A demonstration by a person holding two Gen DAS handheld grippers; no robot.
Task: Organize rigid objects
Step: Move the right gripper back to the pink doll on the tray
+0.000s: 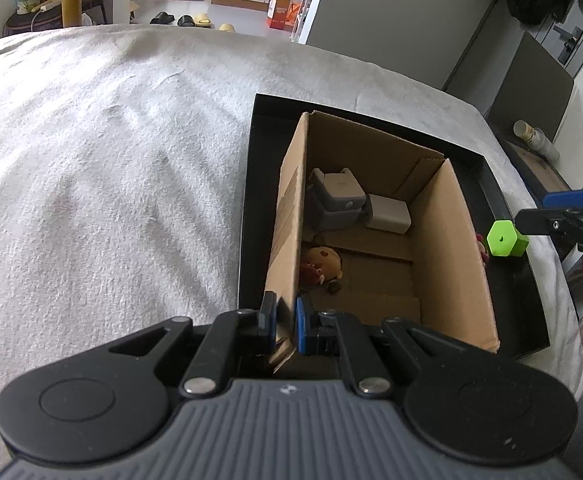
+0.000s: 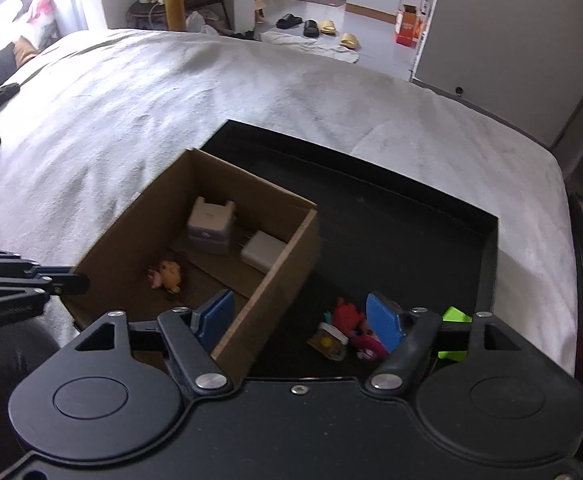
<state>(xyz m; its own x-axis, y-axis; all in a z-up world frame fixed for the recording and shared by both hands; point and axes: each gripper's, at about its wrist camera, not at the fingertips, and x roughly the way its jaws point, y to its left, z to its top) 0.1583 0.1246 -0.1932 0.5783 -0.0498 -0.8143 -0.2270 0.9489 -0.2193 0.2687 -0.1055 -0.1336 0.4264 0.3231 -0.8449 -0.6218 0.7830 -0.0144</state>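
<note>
Our left gripper (image 1: 285, 322) reaches forward and slightly down, its fingers clenched on the near-left wall of the corrugated cardboard box (image 1: 443, 240). The box sits inside a shallow black tray (image 2: 487, 256) on the bed's nubbly white blanket (image 1: 111, 160), its long axis running away from us. Inside lie a grey blocky gadget (image 1: 337, 198), a white charger (image 2: 261, 254) and a small plush toy (image 2: 167, 274). Our right gripper (image 2: 299, 320) hovers released over the tray beside a green hexagonal block (image 1: 505, 238).
</note>
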